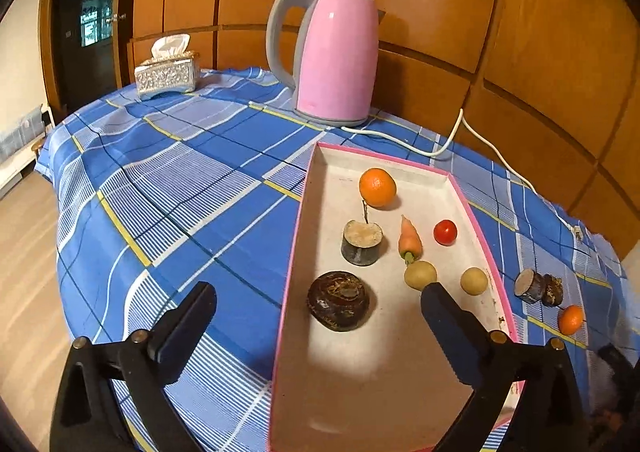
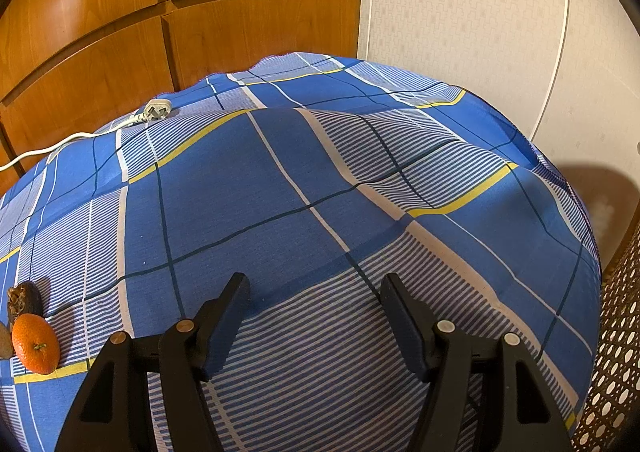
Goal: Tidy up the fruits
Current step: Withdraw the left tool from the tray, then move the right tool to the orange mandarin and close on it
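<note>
A pink-rimmed tray (image 1: pixel 304 188) lies on the blue checked cloth. In it are an orange (image 1: pixel 377 187), a cherry tomato (image 1: pixel 445 232), a small carrot (image 1: pixel 410 239), two yellowish round fruits (image 1: pixel 419 274) (image 1: pixel 473 281), a grey stump piece (image 1: pixel 361 242) and a dark brown round fruit (image 1: pixel 338 300). My left gripper (image 1: pixel 318 294) hangs open and wide over the tray's near end, the dark fruit lying free between its fingers. Right of the tray lie two dark chunks (image 1: pixel 538 286) and a second orange (image 1: pixel 571 319) (image 2: pixel 35 343). My right gripper (image 2: pixel 314 284) stands open over bare cloth, holding nothing.
A pink kettle (image 1: pixel 338 56) stands behind the tray, its white cord (image 1: pixel 404 142) trailing right to a plug (image 2: pixel 157 111). A tissue box (image 1: pixel 167 72) sits at the far left. Wooden panels back the table; a woven chair (image 2: pixel 618 352) stands at the right edge.
</note>
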